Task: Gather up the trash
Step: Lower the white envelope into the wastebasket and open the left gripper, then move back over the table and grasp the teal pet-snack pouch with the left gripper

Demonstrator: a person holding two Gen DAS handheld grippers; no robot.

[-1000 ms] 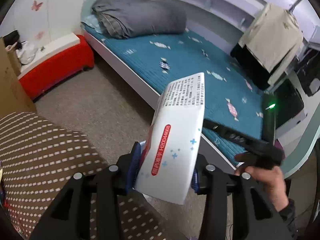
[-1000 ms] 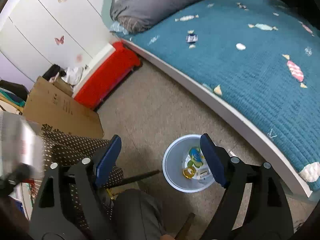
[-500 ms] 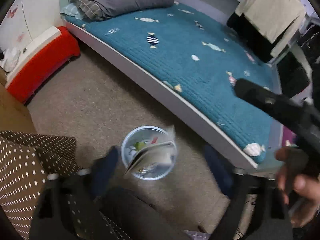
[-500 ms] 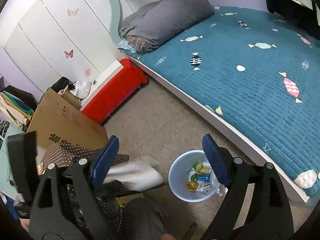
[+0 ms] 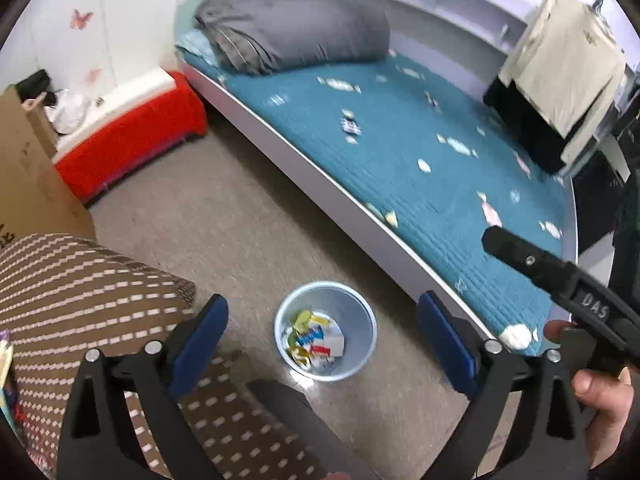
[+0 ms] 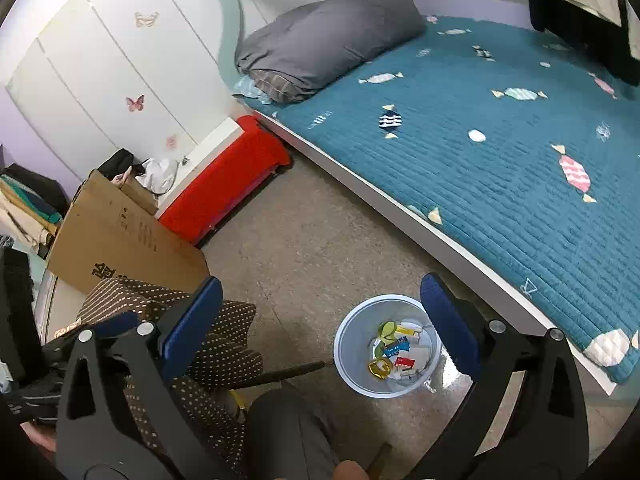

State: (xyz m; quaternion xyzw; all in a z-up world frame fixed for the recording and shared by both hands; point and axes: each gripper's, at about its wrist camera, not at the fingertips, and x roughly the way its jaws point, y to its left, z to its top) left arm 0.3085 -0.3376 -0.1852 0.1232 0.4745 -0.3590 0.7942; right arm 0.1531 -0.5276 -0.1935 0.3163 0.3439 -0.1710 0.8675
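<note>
A pale blue waste bin (image 5: 362, 360) (image 6: 348, 364) stands on the floor beside the bed, with several wrappers in it. A white box with a red label (image 5: 334, 345) (image 6: 412, 361) lies among them. My left gripper (image 5: 322, 312) hovers above the bin; its jaws are opening and nothing is between them. My right gripper (image 6: 320, 292) hangs above and left of the bin, its jaws also opening and empty. In the left wrist view the right gripper's black body (image 5: 560, 276) crosses the right side, held by a hand (image 5: 600, 392).
A bed with a teal cover (image 6: 500, 140) and a grey duvet (image 6: 328, 36) fills the right. A red bench (image 6: 224, 184), a cardboard box (image 6: 120, 240) and a brown dotted cushion (image 5: 80, 288) stand at the left. A grey-trousered knee (image 6: 288, 432) is close below.
The left gripper was shut on the white box, then let it go; the box fell into the bin. Both grippers' jaws stand wider, and the right view has risen a little.
</note>
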